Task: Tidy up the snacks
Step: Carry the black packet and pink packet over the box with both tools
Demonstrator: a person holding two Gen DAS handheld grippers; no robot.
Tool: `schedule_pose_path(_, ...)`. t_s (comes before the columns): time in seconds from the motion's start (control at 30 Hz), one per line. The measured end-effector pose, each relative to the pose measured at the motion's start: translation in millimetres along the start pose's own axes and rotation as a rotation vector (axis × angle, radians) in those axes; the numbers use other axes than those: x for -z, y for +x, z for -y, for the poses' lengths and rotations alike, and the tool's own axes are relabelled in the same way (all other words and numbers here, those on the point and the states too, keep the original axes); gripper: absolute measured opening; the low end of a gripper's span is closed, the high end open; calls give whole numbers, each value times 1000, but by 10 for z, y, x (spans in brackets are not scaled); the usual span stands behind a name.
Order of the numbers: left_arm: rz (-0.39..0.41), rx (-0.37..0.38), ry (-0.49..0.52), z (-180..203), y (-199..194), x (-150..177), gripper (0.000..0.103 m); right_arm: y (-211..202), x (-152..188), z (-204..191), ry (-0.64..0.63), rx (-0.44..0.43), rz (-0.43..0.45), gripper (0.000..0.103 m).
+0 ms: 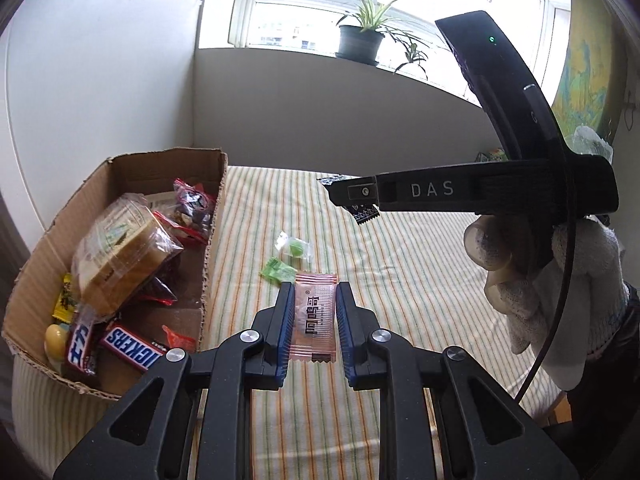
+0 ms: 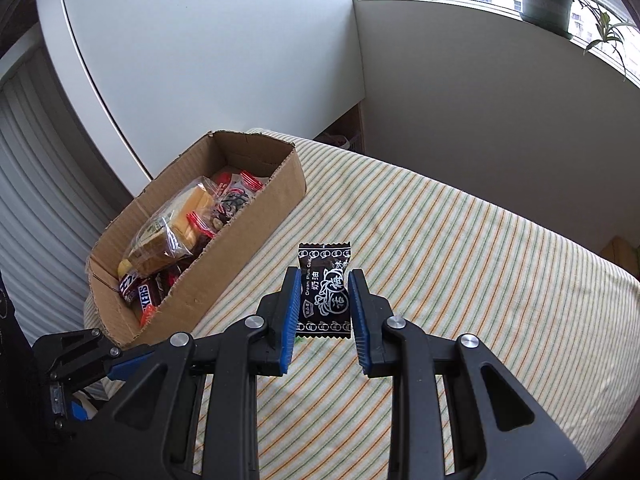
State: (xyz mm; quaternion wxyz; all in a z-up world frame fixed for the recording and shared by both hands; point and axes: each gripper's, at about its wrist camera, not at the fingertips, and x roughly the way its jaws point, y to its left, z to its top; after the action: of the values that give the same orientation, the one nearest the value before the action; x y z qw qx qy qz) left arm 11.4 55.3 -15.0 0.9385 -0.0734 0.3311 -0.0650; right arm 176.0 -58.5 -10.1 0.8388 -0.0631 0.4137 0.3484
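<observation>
Striped bed (image 2: pixel 460 248) is used as the sorting surface. Cardboard box (image 2: pixel 248 248), already part-filled with snacks, is set at its edge as the collection point. Right of the box, a pink sachet (image 1: pixel 314 320) is clamped in the left tongs (image 1: pixel 312 316). Further right, a black plum candy (image 2: pixel 324 292) is clamped in the right tongs (image 2: pixel 325 304). Both appear raised for carrying to the box. Two green candies (image 1: pixel 286 260) are left beside the box.

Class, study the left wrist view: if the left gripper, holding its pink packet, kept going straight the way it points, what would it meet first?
Probably the green candy wrappers on the striped cloth just ahead of the left gripper; depth is uncertain.
</observation>
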Motion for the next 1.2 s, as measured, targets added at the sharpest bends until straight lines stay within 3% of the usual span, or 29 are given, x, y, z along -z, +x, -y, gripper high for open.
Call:
schedule_pose_path(0.23,82,-51,-65,-370,-231,-95,19,52,-103,-297,-31,-50,19,25)
schedule_pose_path(0.57,139,-145,-164,-937,-373,-108,19,255,-231,-711,-61,-133,6,25)
schedule_pose_path(0.8,138,-206,-218,-1262,-343,-99,19,381,-197,-985,-115,-178,-30,25)
schedule_pose_path(1.2,123,-210,-245,-1341,-267,-111,19,459,-124,-1143,-159,-202,-59,25)
